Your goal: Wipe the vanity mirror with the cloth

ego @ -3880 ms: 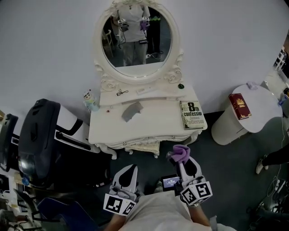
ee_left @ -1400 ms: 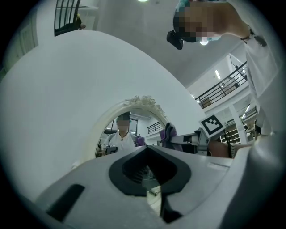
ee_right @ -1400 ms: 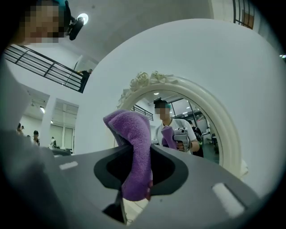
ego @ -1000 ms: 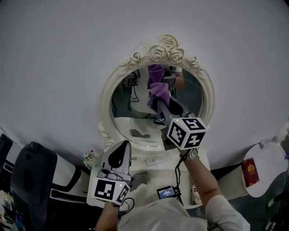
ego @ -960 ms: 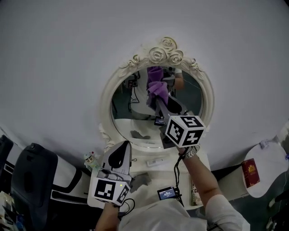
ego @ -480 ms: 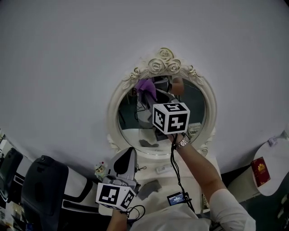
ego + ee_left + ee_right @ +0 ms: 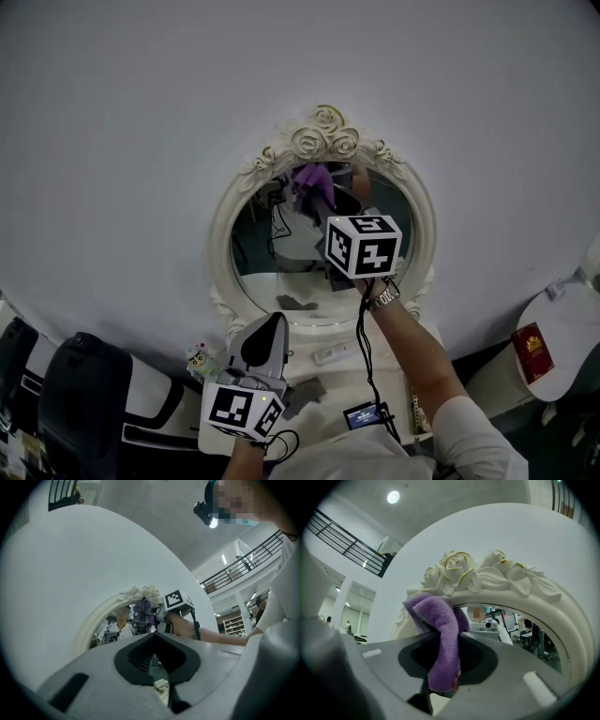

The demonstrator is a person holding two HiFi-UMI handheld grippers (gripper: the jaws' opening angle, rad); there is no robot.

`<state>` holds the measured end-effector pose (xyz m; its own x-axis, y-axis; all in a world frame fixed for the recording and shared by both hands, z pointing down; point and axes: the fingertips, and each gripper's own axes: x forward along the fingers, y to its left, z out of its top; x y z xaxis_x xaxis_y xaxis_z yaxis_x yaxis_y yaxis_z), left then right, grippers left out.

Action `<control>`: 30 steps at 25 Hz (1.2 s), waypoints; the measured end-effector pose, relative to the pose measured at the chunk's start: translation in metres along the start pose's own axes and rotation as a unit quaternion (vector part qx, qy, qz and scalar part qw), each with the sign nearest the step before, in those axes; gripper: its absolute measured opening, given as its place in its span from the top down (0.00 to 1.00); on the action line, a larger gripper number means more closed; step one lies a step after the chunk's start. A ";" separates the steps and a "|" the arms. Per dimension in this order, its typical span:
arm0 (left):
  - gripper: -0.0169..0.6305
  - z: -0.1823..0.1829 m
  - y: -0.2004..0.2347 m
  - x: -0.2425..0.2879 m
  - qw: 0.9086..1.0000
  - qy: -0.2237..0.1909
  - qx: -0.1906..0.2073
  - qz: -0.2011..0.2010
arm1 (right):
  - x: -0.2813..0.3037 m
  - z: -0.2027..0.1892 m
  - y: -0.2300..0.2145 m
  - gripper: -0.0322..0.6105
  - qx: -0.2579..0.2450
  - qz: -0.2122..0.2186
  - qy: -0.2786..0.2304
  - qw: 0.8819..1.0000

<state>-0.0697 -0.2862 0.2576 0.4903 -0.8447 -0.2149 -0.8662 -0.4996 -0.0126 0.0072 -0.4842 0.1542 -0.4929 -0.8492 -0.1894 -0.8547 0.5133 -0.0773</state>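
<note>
The right tongs (image 7: 317,195) are raised to the top of the oval vanity mirror (image 7: 281,262) and clamp a purple cloth (image 7: 309,178) between their jaws. In the right gripper view the cloth (image 7: 440,630) hangs down through the jaws. Its bunched upper end lies at the upper left of the glass, just under the carved roses (image 7: 454,571) that crown the white frame. Seen from the head, the cloth sits just below that crest (image 7: 325,131), left of the mirror's middle line. The marker cube and the person's wrist reach up from the near right.

The left tongs (image 7: 273,322) are held low, near the mirror's lower rim and above the white surface (image 7: 323,373). Their jaws are together with nothing between them, and they point up toward the glass.

On the surface lie a small white object (image 7: 330,354) and a grey rag (image 7: 305,394), with a small figurine (image 7: 199,358) at its left edge. A red book (image 7: 530,339) rests on a round white stand at the far right.
</note>
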 end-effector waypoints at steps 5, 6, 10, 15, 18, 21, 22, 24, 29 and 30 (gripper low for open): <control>0.96 -0.006 -0.011 0.008 1.000 0.000 -0.012 -0.020 | -0.017 0.003 -0.035 0.77 0.014 -0.028 0.000 1.000; 0.96 -0.007 -0.013 0.010 1.000 -0.001 -0.015 -0.024 | -0.020 0.003 -0.042 0.77 0.013 -0.036 0.000 0.999; 0.96 -0.009 -0.023 0.015 0.999 -0.004 -0.018 -0.040 | -0.034 0.001 -0.067 0.77 0.007 -0.067 0.003 0.998; 0.96 -0.014 -0.027 0.016 0.999 0.003 -0.015 -0.045 | -0.051 -0.004 -0.091 0.77 -0.008 -0.115 0.001 0.993; 0.96 -0.018 -0.026 0.014 0.999 0.008 -0.015 -0.042 | -0.056 -0.004 -0.098 0.77 -0.016 -0.134 -0.002 0.991; 0.96 -0.017 -0.022 0.009 0.999 0.007 -0.014 -0.035 | -0.058 -0.004 -0.092 0.78 -0.013 -0.141 -0.012 0.990; 0.96 -0.016 -0.019 0.007 0.999 0.007 -0.014 -0.031 | -0.059 -0.004 -0.086 0.78 -0.009 -0.136 -0.017 0.991; 0.96 -0.015 -0.013 0.002 1.000 0.007 -0.014 -0.021 | -0.057 -0.007 -0.069 0.78 -0.006 -0.117 -0.027 0.993; 0.96 -0.011 0.005 -0.016 1.000 0.009 -0.010 0.014 | -0.033 -0.032 -0.004 0.78 -0.018 -0.047 -0.014 0.999; 0.96 -0.010 0.009 -0.020 1.000 0.010 -0.009 0.022 | -0.027 -0.040 0.011 0.78 -0.019 -0.032 -0.008 0.999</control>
<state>-0.0861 -0.2756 0.2718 0.4528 -0.8698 -0.1961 -0.8856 -0.4643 0.0142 0.0050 -0.4605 0.1972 -0.4342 -0.8779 -0.2019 -0.8902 0.4525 -0.0532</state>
